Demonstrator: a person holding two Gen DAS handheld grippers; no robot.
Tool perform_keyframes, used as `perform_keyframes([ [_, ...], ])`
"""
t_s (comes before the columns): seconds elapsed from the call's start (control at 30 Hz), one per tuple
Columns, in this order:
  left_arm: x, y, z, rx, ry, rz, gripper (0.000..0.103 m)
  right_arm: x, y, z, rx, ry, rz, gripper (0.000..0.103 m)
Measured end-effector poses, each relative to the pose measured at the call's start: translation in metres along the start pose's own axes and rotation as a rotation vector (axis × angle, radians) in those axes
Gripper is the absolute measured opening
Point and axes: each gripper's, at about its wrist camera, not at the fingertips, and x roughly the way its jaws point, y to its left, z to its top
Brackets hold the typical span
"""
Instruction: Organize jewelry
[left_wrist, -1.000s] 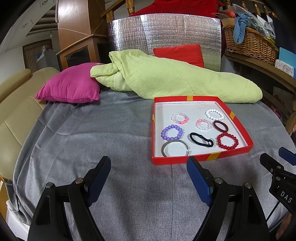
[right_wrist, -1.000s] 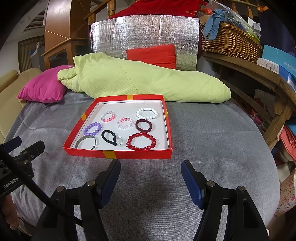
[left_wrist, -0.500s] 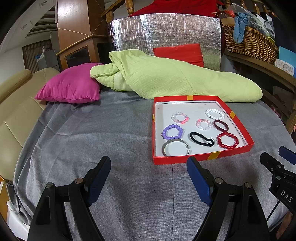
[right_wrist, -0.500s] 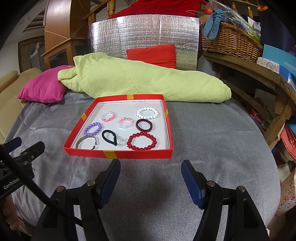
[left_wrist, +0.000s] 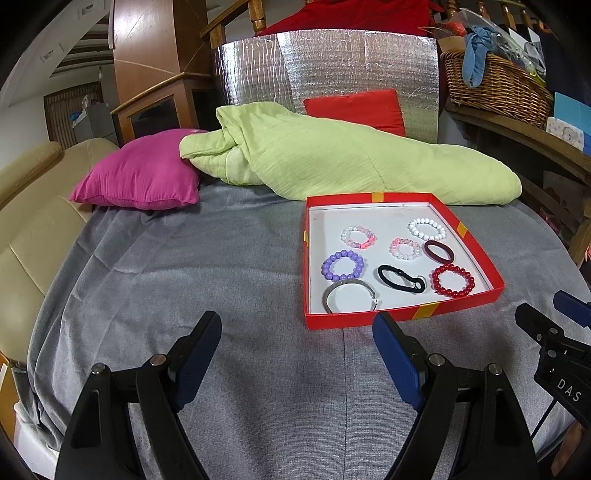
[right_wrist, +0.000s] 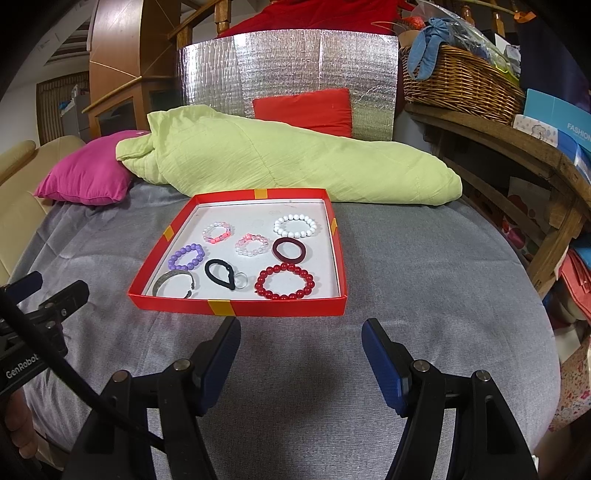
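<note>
1. Spread wide and holding nothing above grey cloth (left_wrist: 221, 295): left gripper (left_wrist: 297, 354) and right gripper (right_wrist: 300, 352), both short of the red tray (right_wrist: 240, 307).
2. Lying apart inside the tray: red bead bracelet (right_wrist: 285, 281), white bead bracelet (right_wrist: 295, 226), purple bead bracelet (left_wrist: 342, 265), silver bangle (left_wrist: 350, 297), black hair tie (right_wrist: 221, 274), dark red band (right_wrist: 289, 250).
3. Crowding the tray's far side: green quilt (left_wrist: 351, 162), magenta pillow (left_wrist: 140, 177), red cushion (right_wrist: 304, 109) against silver foil panel (right_wrist: 288, 70).
4. Seen only from the right wrist: blue box (right_wrist: 557, 122) lettered "FASHION" beside wicker basket (right_wrist: 458, 79).
</note>
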Motion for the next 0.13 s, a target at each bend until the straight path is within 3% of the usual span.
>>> perform_keyframes([
  [0.13,-0.0007,0.0027,-0.0009,0.016,-0.011,0.001,0.085,-0.0009,0.0020,0.0009,0.000,-0.001,0.000,0.072],
])
